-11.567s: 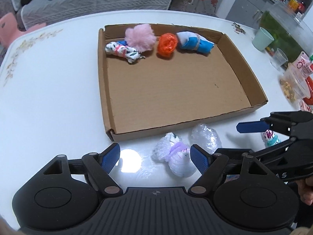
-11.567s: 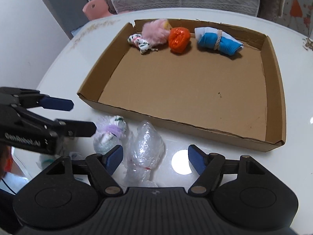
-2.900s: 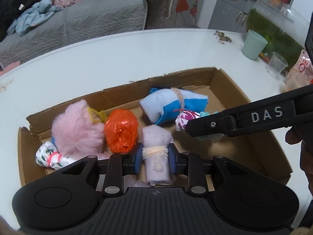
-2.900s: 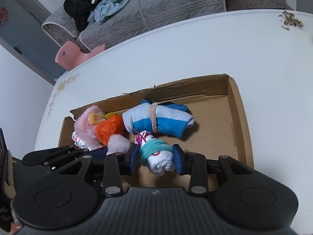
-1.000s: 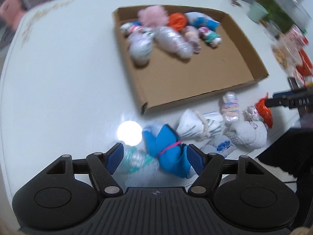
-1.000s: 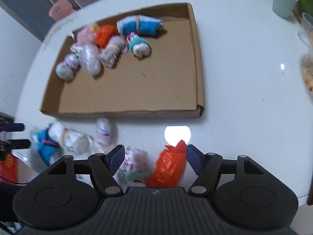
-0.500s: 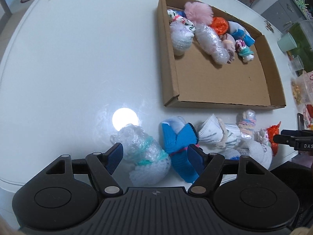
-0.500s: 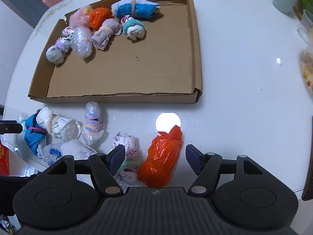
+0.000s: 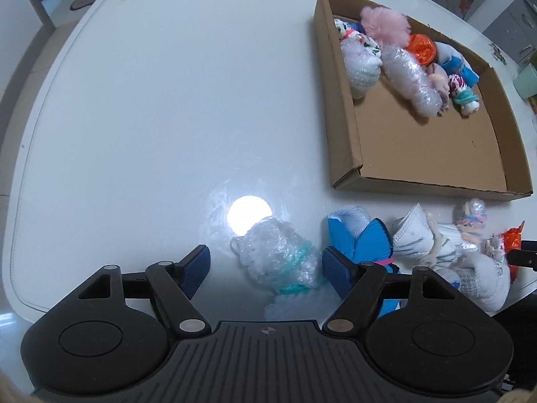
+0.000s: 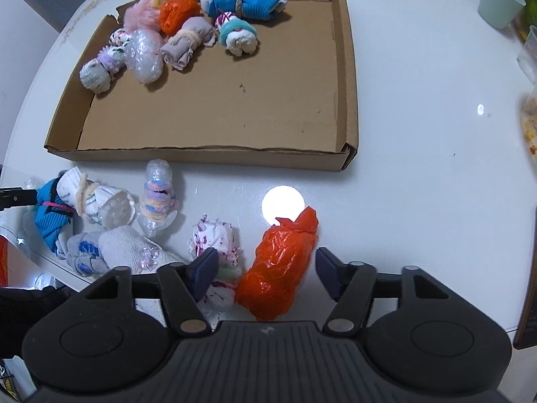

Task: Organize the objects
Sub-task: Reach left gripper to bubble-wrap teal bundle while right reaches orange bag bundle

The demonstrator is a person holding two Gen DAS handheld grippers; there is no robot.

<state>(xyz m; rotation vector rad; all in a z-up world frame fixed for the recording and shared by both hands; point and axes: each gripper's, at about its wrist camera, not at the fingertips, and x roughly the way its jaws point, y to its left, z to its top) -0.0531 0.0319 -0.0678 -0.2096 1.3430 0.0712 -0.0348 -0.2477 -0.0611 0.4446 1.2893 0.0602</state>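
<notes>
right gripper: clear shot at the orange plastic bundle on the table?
Probably yes. The right gripper is closing with the orange bundle between its fingers; the purple-speckled roll crowds the left one.

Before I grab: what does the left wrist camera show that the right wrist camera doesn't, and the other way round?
Only the left wrist view: the left gripper, jaws opening, around a bubble-wrap bundle with a teal band, pads not touching.

Only the right wrist view: the right gripper, jaws closing, around the orange plastic bundle, not yet pressing it, and a whole green cup.

Both: the cardboard tray with bundles at its far end, and the blue sock roll outside.
</notes>
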